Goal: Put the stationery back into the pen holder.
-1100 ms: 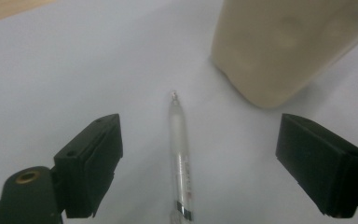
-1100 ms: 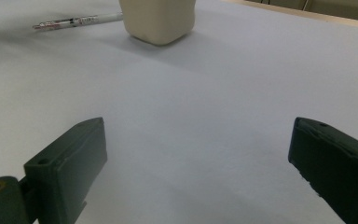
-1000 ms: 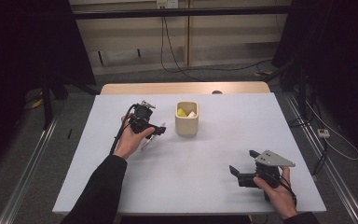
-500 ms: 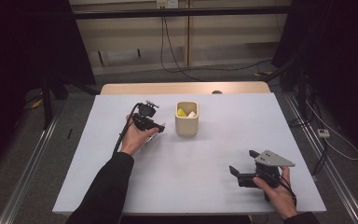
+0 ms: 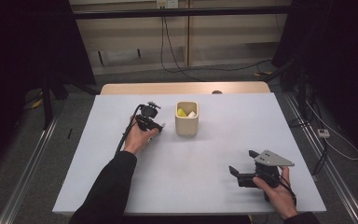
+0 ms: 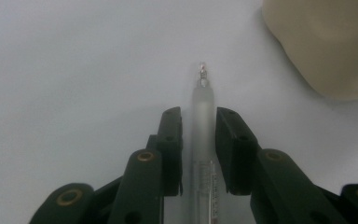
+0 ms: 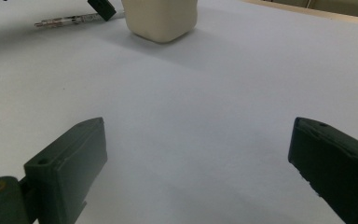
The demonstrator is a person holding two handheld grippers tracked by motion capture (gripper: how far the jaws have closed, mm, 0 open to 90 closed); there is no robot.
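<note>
Table evenly lit against dark surroundings, soft shadows, close gripper views slightly blurred

The high view looks forward and down over the whole bench [image 5: 121, 186]. The left gripper view sits close above the surface, beside the beige cup [image 6: 326, 42]. The right gripper view faces that cup [image 7: 161, 18] from afar, low across the bench.

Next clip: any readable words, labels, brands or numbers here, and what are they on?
Nothing readable.
Clear pen between the left tool's jaws: no print visible on its barrel.
Beige cup: plain walls, no label.
Grey plate on the right tool: no markings visible.
Wall outlet behind the table: too small to tell.
</note>
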